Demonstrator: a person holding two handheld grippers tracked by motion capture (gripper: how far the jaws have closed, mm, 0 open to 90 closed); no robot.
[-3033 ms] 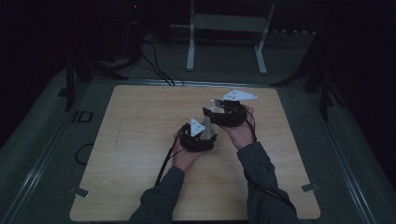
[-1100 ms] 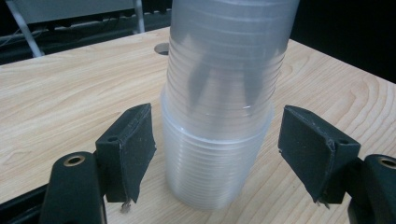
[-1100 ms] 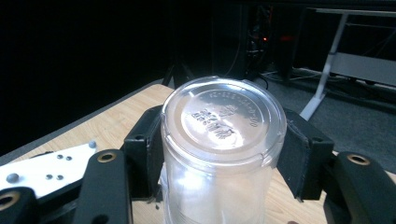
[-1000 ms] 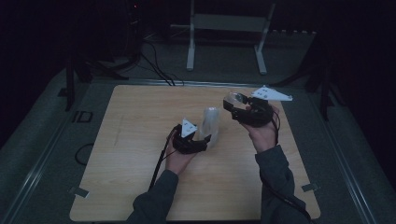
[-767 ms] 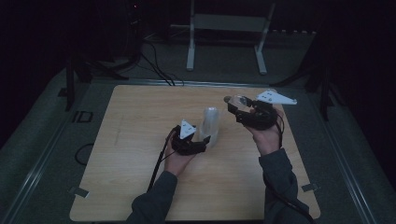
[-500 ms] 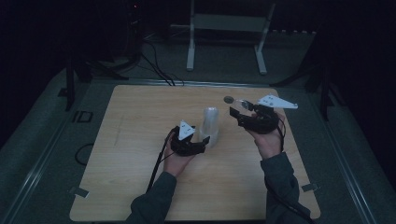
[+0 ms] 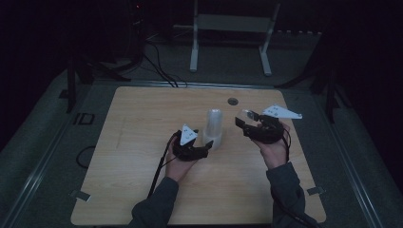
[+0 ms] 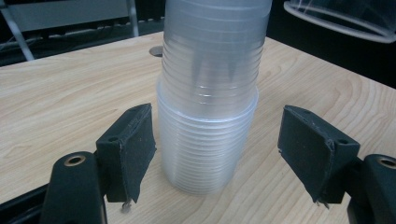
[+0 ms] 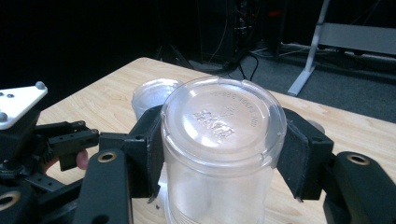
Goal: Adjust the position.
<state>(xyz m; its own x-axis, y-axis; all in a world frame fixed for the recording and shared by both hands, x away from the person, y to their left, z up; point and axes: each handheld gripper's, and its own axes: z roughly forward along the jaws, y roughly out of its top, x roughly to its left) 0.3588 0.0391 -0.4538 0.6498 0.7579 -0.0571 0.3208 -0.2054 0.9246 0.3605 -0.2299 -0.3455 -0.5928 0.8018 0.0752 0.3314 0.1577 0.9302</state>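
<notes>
A stack of clear plastic cups (image 7: 214,128) stands upside down at the middle of the wooden table (image 7: 142,118). My left gripper (image 7: 205,146) is open around its base; in the left gripper view the stack (image 8: 208,140) sits between the pads, close to the left pad (image 8: 135,149) and well apart from the right one. To the right of the stack my right gripper (image 7: 244,121) is shut on a single clear cup (image 7: 247,114). In the right gripper view this cup (image 9: 224,135) is pinched between both pads, its bottom turned to the camera. The held cup's rim (image 8: 341,18) hangs above the table.
A small round grommet (image 7: 232,101) is set in the table behind the stack. A metal stand (image 7: 228,38) and cables lie on the dark floor beyond the far edge. Bare wood surrounds both hands.
My right gripper has carried the single cup away from the stack to the right, then sunk lower and nearer the person. The left gripper and the stack have stayed put.
</notes>
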